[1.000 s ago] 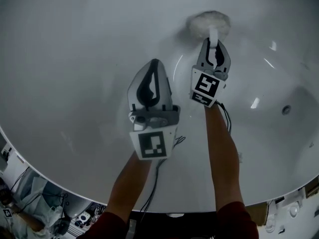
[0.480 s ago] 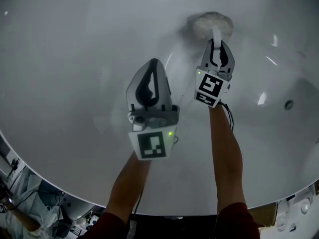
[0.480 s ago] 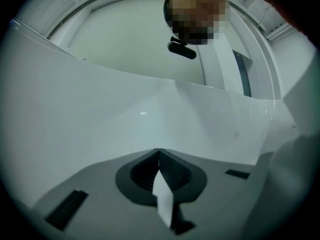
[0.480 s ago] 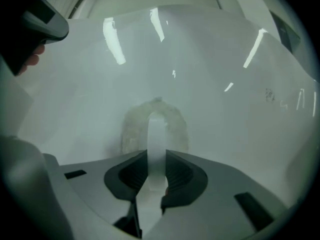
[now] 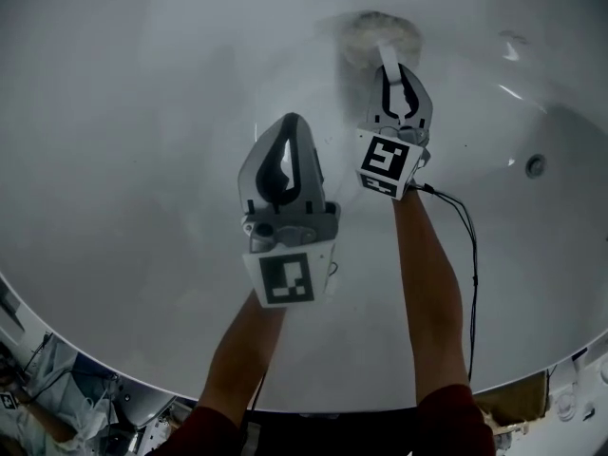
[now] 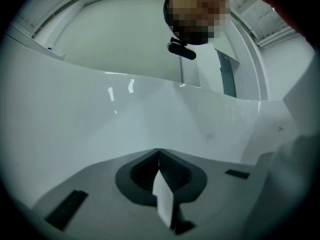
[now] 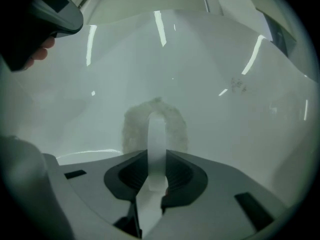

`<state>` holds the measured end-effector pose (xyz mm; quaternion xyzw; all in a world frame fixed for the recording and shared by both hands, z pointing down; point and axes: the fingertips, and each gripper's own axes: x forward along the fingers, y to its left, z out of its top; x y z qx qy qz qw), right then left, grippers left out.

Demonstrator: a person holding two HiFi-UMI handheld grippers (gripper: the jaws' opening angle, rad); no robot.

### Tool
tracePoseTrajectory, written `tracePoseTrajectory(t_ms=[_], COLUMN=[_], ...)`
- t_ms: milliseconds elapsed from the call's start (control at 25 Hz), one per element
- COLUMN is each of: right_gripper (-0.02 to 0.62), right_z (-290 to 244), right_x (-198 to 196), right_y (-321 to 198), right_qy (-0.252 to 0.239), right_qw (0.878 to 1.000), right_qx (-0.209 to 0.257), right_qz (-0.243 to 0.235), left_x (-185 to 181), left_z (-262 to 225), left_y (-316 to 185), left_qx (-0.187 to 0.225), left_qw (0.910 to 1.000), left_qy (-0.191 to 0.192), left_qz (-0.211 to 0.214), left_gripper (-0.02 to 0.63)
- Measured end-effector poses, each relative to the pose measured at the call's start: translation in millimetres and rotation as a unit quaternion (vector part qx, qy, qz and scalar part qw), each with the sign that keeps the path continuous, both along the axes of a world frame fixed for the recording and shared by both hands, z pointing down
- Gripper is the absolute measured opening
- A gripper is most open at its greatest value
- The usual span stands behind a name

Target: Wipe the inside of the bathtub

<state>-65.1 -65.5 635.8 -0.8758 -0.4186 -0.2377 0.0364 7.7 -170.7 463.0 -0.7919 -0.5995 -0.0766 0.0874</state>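
The bathtub [image 5: 133, 103] fills nearly the whole head view: a smooth, glossy white shell. Streaks of reflected light show towards its far right side, and a small round metal fitting [image 5: 536, 165] is set in the wall near the right edge. The right gripper [image 5: 393, 68] is clamped on the white handle [image 5: 388, 55] of a fluffy pale scrubbing pad [image 5: 369, 28]. The pad lies pressed against the tub's inner surface close to the far edge. The left gripper [image 5: 293, 122] hangs over the middle of the tub, well apart from the pad, its jaws brought together at the tips. A black cable [image 5: 470, 255] trails from the right gripper down beside the forearm. Past the tub's near rim [image 5: 104, 335], the room shows a clutter of wires and pale cloth [image 5: 47, 397] at the near left corner and white fittings [image 5: 570, 397] at the near right corner
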Motion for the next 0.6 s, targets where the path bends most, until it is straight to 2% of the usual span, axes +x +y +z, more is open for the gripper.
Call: tracePoseTrajectory(t_ms=[160,240,280,440,520,600], right_gripper=[0.087,0.087,0.087,0.087,0.087,0.087], right_z=[-5,-31,-55,-196,-247,-266], right_x=[69,95,106,137,126,98], right_y=[89,120,118,63,65,87], right_qy=[0.021,0.026,0.027,0.038,0.039,0.042], right_qw=[0.999,0.998,0.998,0.995,0.992,0.992], right_qx=[-0.013,-0.025,-0.033,-0.086,-0.111,-0.116], right_qz=[-0.031,-0.044,-0.048,-0.042,-0.035,-0.021], left_x=[57,80,90,124,116,93], left_z=[-4,-29,-53,-179,-222,-239], left_y=[80,106,101,23,17,35], left_qx=[-0.007,-0.017,-0.026,-0.087,-0.110,-0.116], left_qw=[0.9994,0.9987,0.9983,0.9943,0.9922,0.9919], left_qy=[0.027,0.035,0.038,0.046,0.047,0.047], left_qz=[-0.022,-0.032,-0.037,-0.041,-0.034,-0.024], left_gripper=[0.015,0.015,0.015,0.015,0.015,0.015])
